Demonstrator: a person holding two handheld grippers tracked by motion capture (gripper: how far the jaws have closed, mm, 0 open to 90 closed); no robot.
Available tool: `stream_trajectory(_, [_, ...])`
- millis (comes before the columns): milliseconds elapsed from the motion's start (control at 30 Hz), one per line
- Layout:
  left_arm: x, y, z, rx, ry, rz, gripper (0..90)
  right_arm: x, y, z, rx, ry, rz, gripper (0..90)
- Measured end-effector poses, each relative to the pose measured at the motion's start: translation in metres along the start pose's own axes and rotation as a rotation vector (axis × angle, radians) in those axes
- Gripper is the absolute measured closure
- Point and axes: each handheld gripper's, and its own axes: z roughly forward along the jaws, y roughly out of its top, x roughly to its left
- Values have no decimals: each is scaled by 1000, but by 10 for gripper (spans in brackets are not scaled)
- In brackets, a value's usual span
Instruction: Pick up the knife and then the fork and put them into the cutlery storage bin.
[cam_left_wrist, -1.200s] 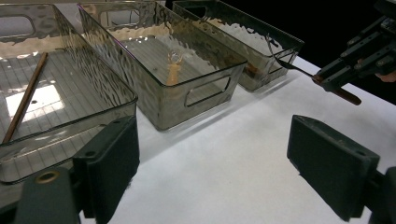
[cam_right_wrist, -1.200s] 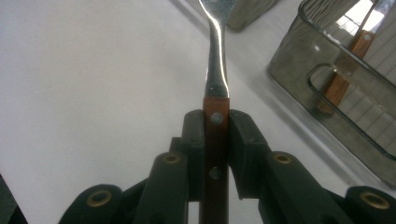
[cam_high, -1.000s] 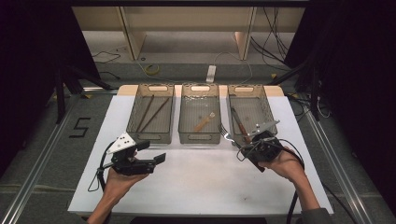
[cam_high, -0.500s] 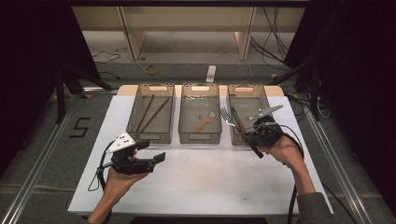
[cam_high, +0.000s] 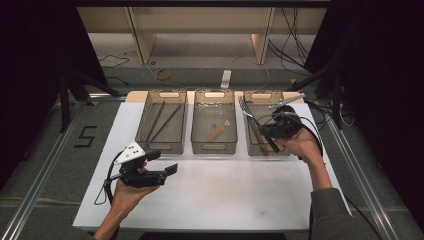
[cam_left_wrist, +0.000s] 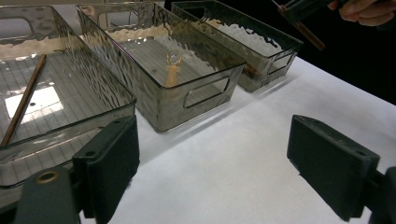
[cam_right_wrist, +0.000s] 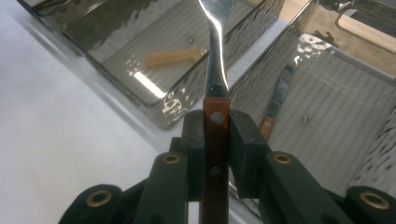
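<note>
i had my right gripper (cam_right_wrist: 215, 140) clamped on the fork (cam_right_wrist: 216, 70) by its wooden handle above the right bin (cam_high: 287, 97), judging the next move was setting it into a bin, while my left gripper (cam_left_wrist: 210, 163) gaped wide and empty.

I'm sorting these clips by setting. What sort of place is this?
Probably a lab or recording workstation, not a kitchen: a white table ringed by dark curtains, loose cables on the bare floor, three clear ribbed plastic bins lined up for cutlery, and a wooden-handled metal fork clamped in the right hand-held gripper.
</note>
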Motion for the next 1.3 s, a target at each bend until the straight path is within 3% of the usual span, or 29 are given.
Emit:
stream_trajectory(500, [1,0,0,1,-1,-3,164,-19,21,8,-5,-32,67,776])
stream_trajectory(933, [1,0,0,-2,-1,-2,164,-41,19,20,11,-75,152,776])
stream_trajectory(1300, [0,0,-1,-9,4,-5,163,-48,17,30,29,-98,178,776])
